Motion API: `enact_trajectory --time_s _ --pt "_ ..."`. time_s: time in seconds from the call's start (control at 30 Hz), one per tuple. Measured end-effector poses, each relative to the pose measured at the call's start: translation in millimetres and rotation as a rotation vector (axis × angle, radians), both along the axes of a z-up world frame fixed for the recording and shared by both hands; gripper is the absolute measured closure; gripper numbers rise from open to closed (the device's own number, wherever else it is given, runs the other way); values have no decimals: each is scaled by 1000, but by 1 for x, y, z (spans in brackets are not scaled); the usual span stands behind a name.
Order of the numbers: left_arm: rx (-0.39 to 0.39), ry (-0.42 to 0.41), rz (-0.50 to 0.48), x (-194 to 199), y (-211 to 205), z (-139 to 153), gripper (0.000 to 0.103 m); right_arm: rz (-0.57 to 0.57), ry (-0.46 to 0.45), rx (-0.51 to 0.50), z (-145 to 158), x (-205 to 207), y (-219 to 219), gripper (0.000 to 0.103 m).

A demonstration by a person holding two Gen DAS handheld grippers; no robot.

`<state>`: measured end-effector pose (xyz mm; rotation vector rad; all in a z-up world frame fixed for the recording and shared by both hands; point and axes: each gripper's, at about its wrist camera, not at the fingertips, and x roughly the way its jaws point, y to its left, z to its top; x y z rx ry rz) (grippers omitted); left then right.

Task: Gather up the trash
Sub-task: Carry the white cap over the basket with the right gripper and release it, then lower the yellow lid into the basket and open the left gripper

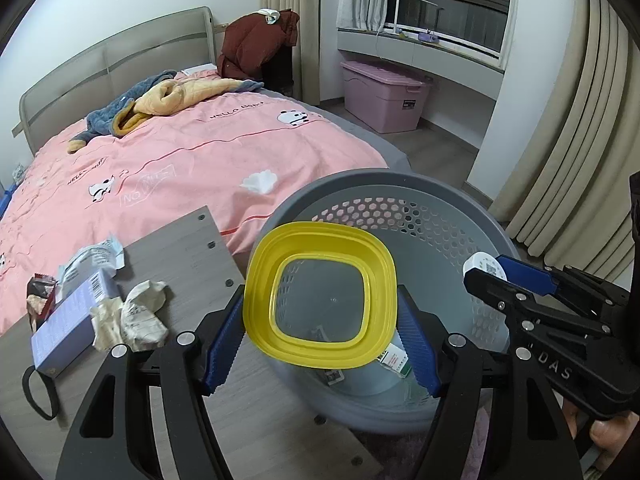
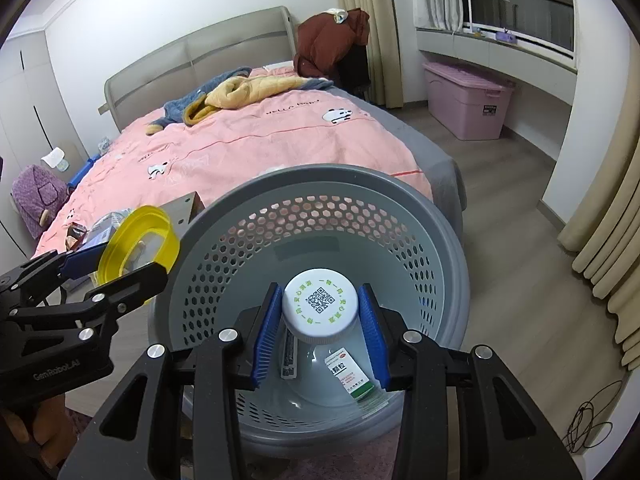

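Both loads poised over the grey basket (image 2: pixel 320 216) — ready for the drop. Left tongs (image 1: pixel 320 338) clamped on the yellow lid (image 1: pixel 320 294), held flat above the rim; right tongs (image 2: pixel 320 332) clamped on the white-capped bottle (image 2: pixel 320 304), dead centre. More wrappers (image 1: pixel 132 316) waiting on the counter (image 1: pixel 208 248) beside the bed (image 1: pixel 180 148).
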<state>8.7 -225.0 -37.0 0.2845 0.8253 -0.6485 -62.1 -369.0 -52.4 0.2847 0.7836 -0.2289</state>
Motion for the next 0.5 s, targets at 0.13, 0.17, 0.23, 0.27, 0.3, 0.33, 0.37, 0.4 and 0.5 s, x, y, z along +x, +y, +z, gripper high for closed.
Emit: enact_trajectory --time_s 0.13,0.17,0.23,0.27,0.3,0.33,0.37,0.4,0.5 --pt "10 18 -2 6 -7 -6 34 0 15 6 -7 1 -5 64" --pt "14 20 -1 7 -8 -8 34 -1 17 7 -8 1 -6 63" --pt "20 22 2 10 -9 -10 34 -7 16 11 -9 0 -9 63" --pt "23 23 3 9 -10 -10 34 -7 16 11 -9 0 -9 63" --pt "27 25 6 9 -11 -10 34 -9 14 11 -9 0 -10 63" --pt "30 26 7 10 -11 -11 34 -10 13 10 -9 0 -11 61" --pt "35 28 7 11 -13 -11 33 -12 10 9 -8 -1 -11 56" --pt "39 28 9 11 -13 -12 33 -14 6 6 -8 -2 -11 53" --pt "49 28 13 11 -14 -12 32 -27 -12 0 -4 -5 -13 44"
